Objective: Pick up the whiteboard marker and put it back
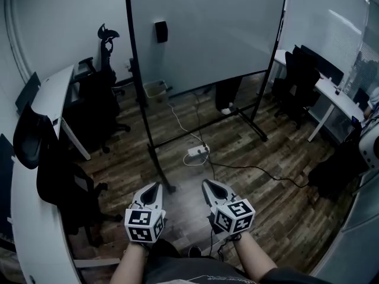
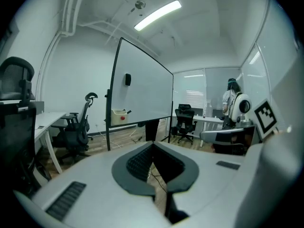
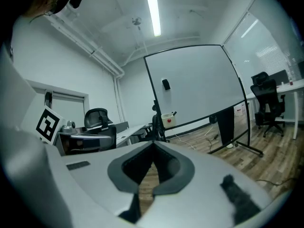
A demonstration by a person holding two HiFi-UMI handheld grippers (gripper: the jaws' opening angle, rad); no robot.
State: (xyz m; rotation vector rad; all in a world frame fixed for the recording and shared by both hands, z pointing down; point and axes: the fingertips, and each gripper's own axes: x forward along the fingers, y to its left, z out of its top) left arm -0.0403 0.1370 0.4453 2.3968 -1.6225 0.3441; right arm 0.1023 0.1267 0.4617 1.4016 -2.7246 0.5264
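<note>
The left gripper [image 1: 154,188] and right gripper [image 1: 209,187] sit low by the person, well away from the whiteboard [image 1: 207,28] — I think the job has not started. All jaws are closed on nothing, so the 2 are just ready.

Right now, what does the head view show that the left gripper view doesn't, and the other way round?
Only the head view shows the power strip with its cables on the wooden floor, the person's forearms, and the left gripper and right gripper from above. Only the left gripper view shows the ceiling light and the left gripper's jaws close up, tips together with nothing between them. Both show the whiteboard, the black eraser stuck on it, and a black office chair.
</note>
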